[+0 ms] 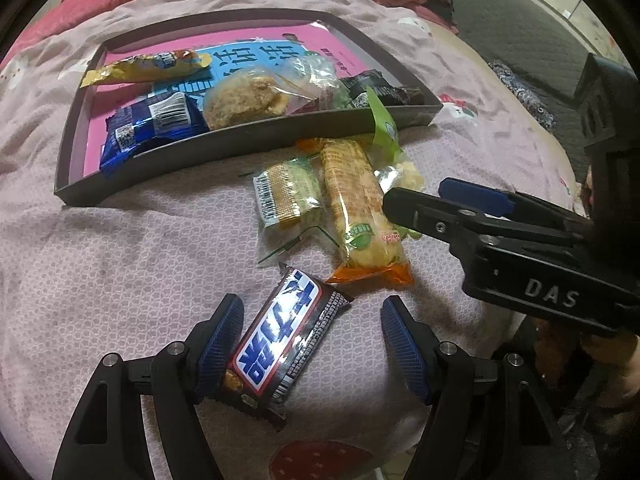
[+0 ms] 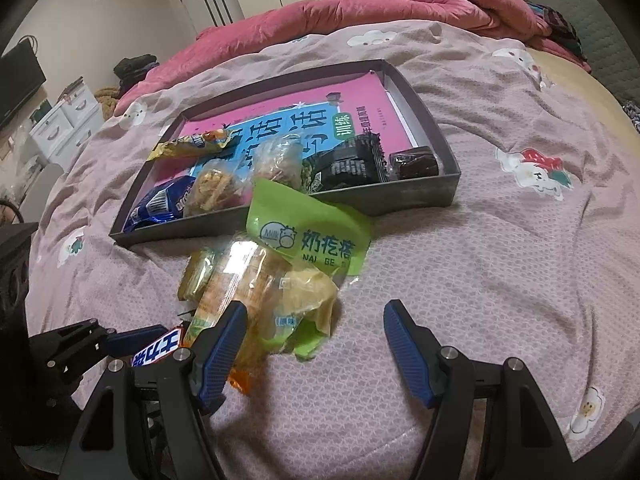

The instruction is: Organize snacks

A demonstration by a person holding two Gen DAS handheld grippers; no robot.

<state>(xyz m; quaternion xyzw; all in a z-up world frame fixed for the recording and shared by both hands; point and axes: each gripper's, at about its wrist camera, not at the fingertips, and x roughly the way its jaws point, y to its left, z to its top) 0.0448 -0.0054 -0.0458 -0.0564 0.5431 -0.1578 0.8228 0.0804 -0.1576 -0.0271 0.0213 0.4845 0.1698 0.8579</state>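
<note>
- Lying on a bed (image 2: 480, 240) spread with a pale pink patterned blanket, the snacks fall into two groups: some inside a shallow dark grey rectangular tray (image 1: 224, 146), the rest loose on the blanket just in front of the tray's near wall.
- Inside the tray, from its left end: a yellow crinkled foil packet (image 1: 140, 66) near the far wall, a blue foil biscuit packet (image 1: 150, 124) in the near left corner, a clear-wrapped pale round pastry (image 1: 244, 98), another clear wrapped snack (image 1: 312, 76) beside it, then dark wrapped pieces (image 2: 356, 164) toward the right end. A pink and blue printed sheet (image 2: 288, 120) lines the tray floor.
- On the blanket, a brown, blue and white chocolate bar (image 1: 280, 344) lies nearest the bed's front edge, between the fingers of the left tongs (image 1: 312, 344).
- The left tongs stand wide; the left pad (image 1: 218, 344) touches the bar's wrapper, the right pad is clear of it, so the bar is not gripped.
- Beyond the bar sit a small green and gold wrapped cake (image 1: 286, 196) and a long orange-ended clear packet of pale biscuits (image 1: 360, 208), side by side.
- A green-topped clear bag of yellowish curd pieces (image 2: 308, 264) leans over the tray's near wall.
- The right tongs (image 2: 312, 344) stand wide and hold nothing; their left finger is just beside the bag and the orange packet.
</note>
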